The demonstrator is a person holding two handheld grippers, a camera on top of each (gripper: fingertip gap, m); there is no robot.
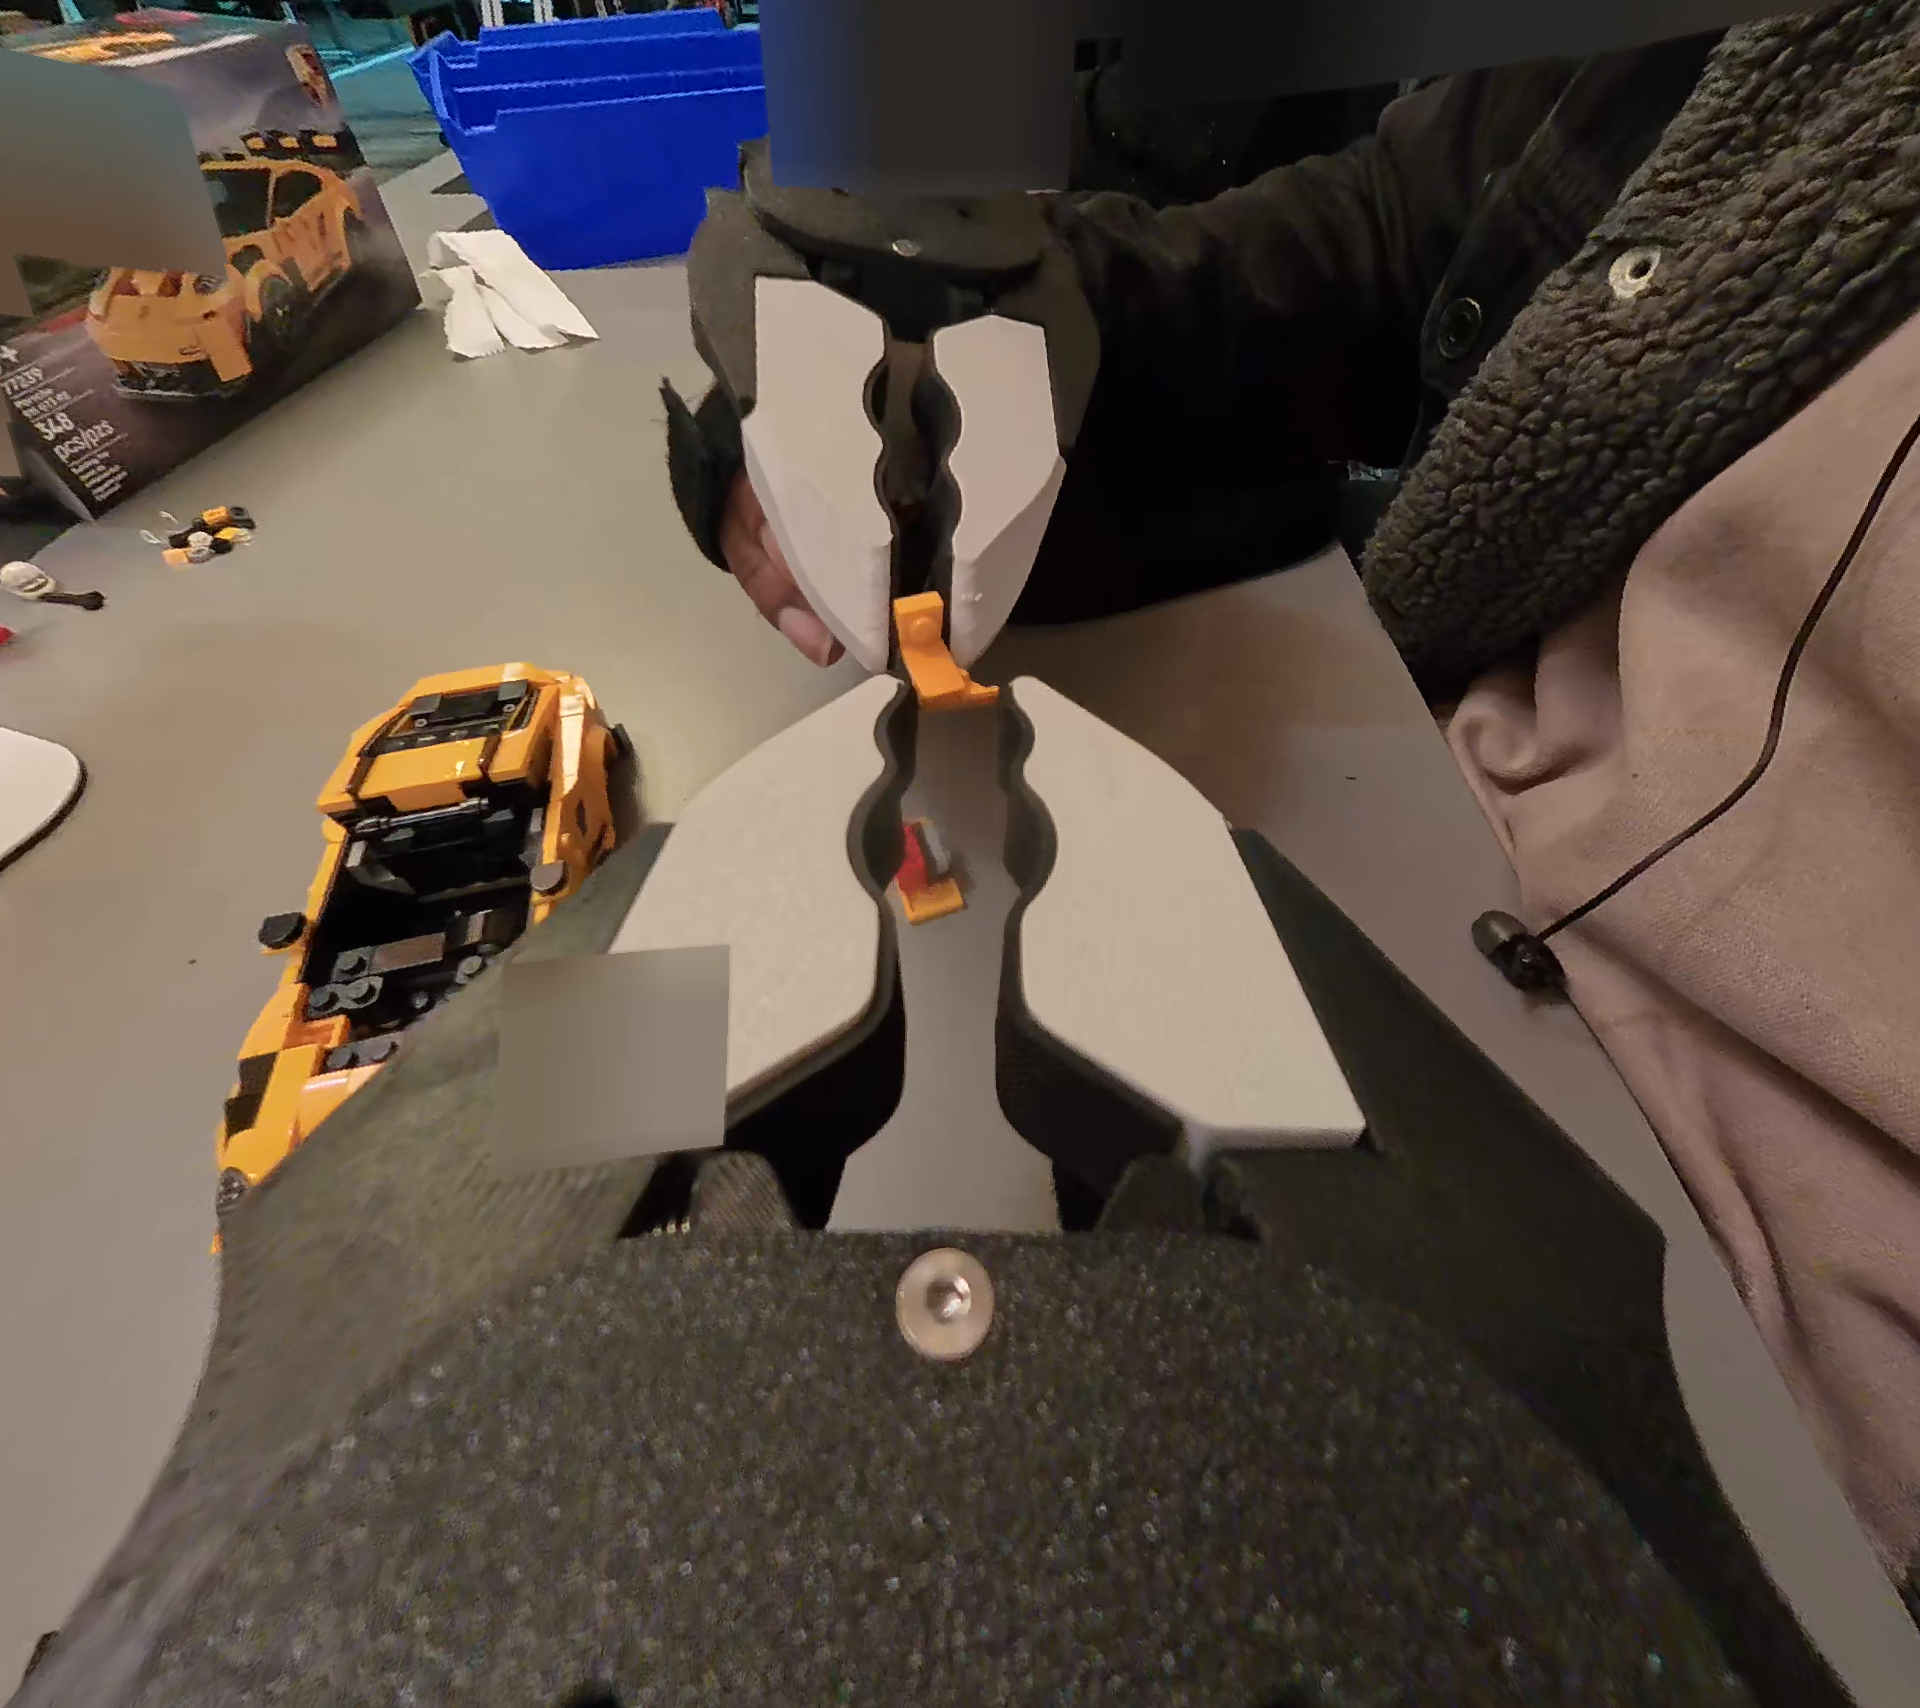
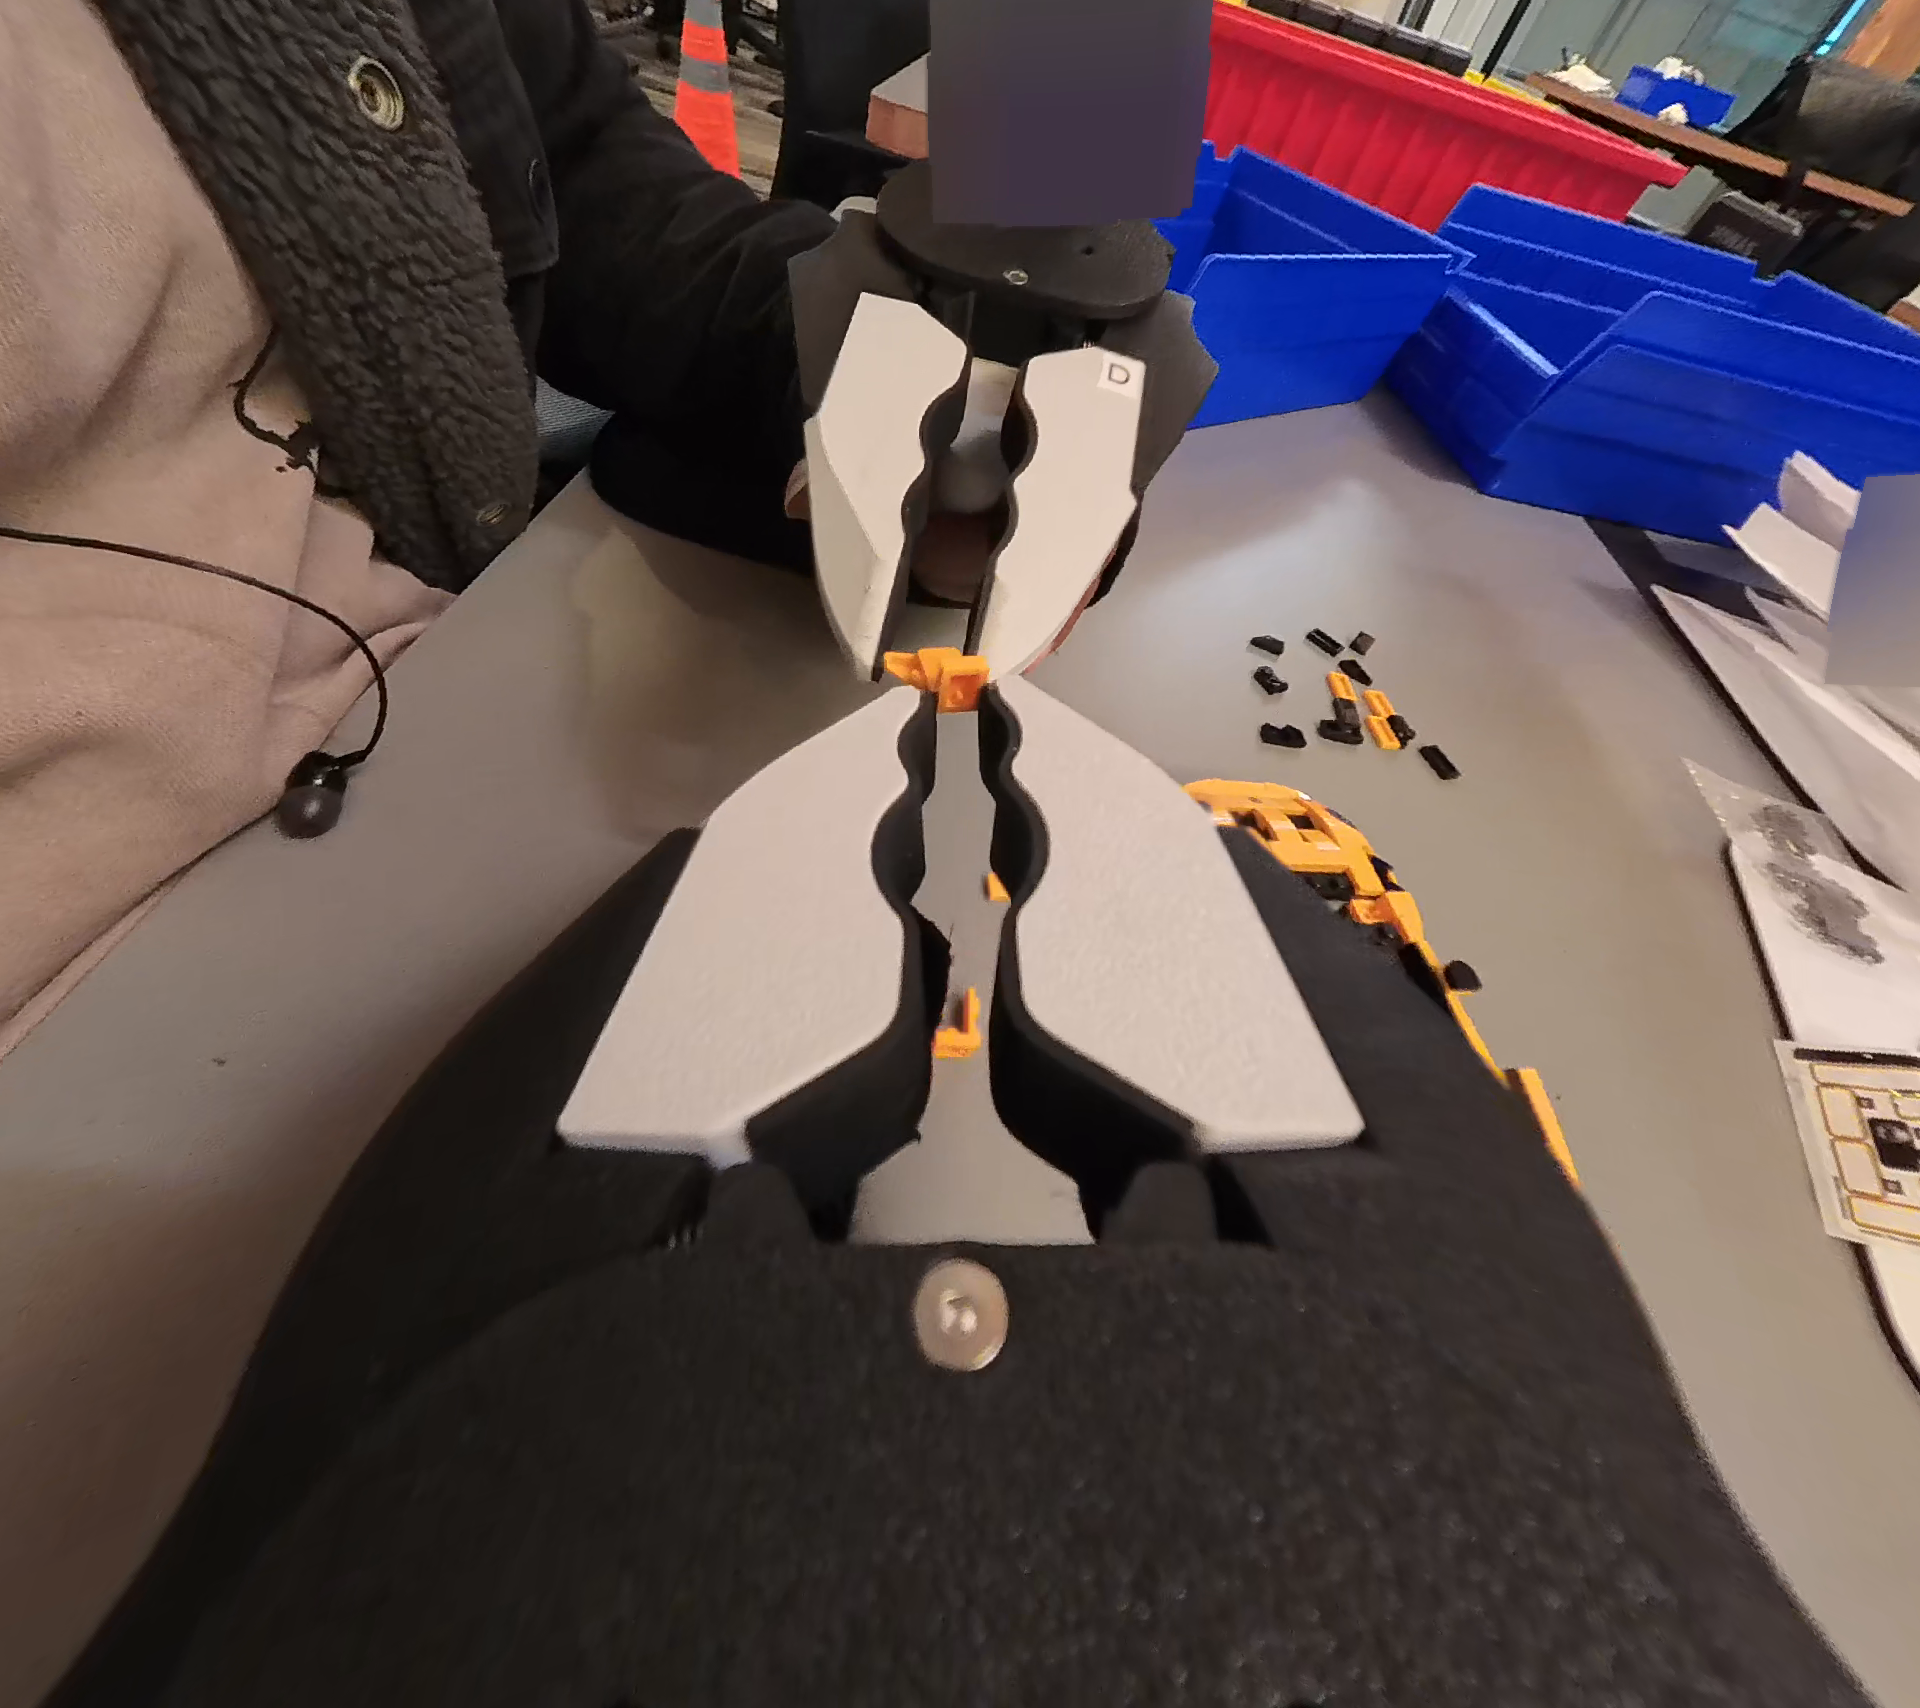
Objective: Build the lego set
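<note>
A small orange lego piece (image 1: 935, 661) hangs above the grey table, gripped from both ends. My left gripper (image 1: 951, 690) is shut on its near end. My right gripper (image 1: 925, 635) comes from the opposite side, tip to tip, and is shut on its far end. In the right wrist view my right gripper (image 2: 951, 704) pinches the orange piece (image 2: 951, 684), with the left gripper (image 2: 935, 669) facing it. The partly built orange and black lego car (image 1: 447, 879) lies on the table to the left, and also shows in the right wrist view (image 2: 1340, 858).
A small red and orange part (image 1: 928, 869) lies on the table under the grippers. There are loose small parts (image 2: 1351, 702), the set's box (image 1: 208, 256), crumpled white paper (image 1: 499, 292), blue bins (image 2: 1558, 328), a red bin (image 2: 1403, 100) and a sticker sheet (image 2: 1860, 1149). A person's torso (image 1: 1714, 723) is at the table edge. The grippers are tip to tip, or close to it.
</note>
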